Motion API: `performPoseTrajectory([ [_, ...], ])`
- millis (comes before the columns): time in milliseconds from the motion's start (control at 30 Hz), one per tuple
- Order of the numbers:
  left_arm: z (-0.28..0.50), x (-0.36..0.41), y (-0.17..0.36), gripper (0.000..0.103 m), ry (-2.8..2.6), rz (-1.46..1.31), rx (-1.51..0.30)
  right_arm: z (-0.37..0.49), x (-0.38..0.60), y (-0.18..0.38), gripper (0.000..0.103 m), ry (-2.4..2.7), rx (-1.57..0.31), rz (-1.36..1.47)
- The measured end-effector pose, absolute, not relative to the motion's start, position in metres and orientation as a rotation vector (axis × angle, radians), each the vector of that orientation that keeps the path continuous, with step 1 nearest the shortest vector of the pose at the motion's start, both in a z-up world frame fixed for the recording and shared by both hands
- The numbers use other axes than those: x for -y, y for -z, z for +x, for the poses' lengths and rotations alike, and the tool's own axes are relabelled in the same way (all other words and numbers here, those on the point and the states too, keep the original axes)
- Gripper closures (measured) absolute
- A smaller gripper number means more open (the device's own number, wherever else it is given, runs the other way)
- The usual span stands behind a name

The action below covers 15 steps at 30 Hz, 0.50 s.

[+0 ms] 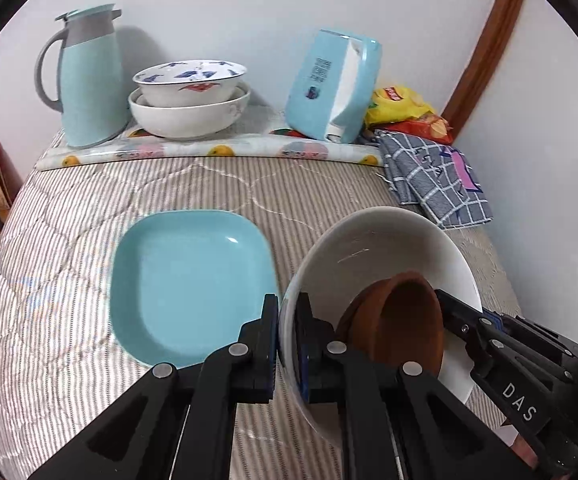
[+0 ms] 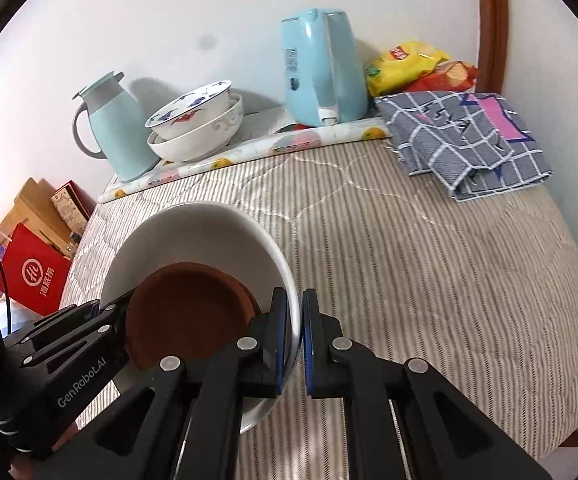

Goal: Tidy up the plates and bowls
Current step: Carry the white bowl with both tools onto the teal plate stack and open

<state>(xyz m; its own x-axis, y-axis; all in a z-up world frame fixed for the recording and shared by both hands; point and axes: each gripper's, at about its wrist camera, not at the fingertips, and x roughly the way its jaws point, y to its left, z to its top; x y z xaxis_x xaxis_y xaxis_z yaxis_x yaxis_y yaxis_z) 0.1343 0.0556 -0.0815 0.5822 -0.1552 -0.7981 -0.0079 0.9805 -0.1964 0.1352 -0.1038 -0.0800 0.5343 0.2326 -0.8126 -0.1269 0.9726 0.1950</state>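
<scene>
Left wrist view: a striped quilted tabletop (image 1: 69, 264) is seen, with open room at its left and centre. The back edge is taken up by a fruit-print mat (image 1: 209, 150) carrying a pale blue jug (image 1: 89, 80), two stacked bowls (image 1: 189, 96) and a blue kettle (image 1: 333, 84); snack packets (image 1: 405, 108) and a checked cloth (image 1: 433, 172) are crowded into the far right corner. A teal square plate (image 1: 189, 284) lies flat just left of the jaws. The left gripper (image 1: 287, 344) is seen pinching the near-left rim of a white bowl (image 1: 381, 240), one finger outside and one inside. A brown bowl (image 1: 405, 320) sits tilted inside the white one.

Right wrist view: the right half of the tabletop is noted as bare up to its rounded right edge. The right gripper (image 2: 301, 344) is clamped on the white bowl's (image 2: 193, 232) right rim, the wall held between the jaws. The brown bowl (image 2: 189, 312) is nested inside, just left of the jaws. The left gripper (image 2: 117, 308) is seen on the opposite rim.
</scene>
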Motion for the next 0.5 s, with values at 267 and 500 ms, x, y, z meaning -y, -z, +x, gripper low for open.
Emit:
performPoseTrajectory([
  [267,0.143,-0.087,0.086,0.094,0.038,-0.206,-0.947,0.153,0.071,0.085,0.096,-0.267,-0.991,0.086],
  [500,0.154,-0.111,0.093,0.094,0.0,-0.22,-0.953,0.171,0.044,0.091,0.096,-0.3,-0.997,0.069],
])
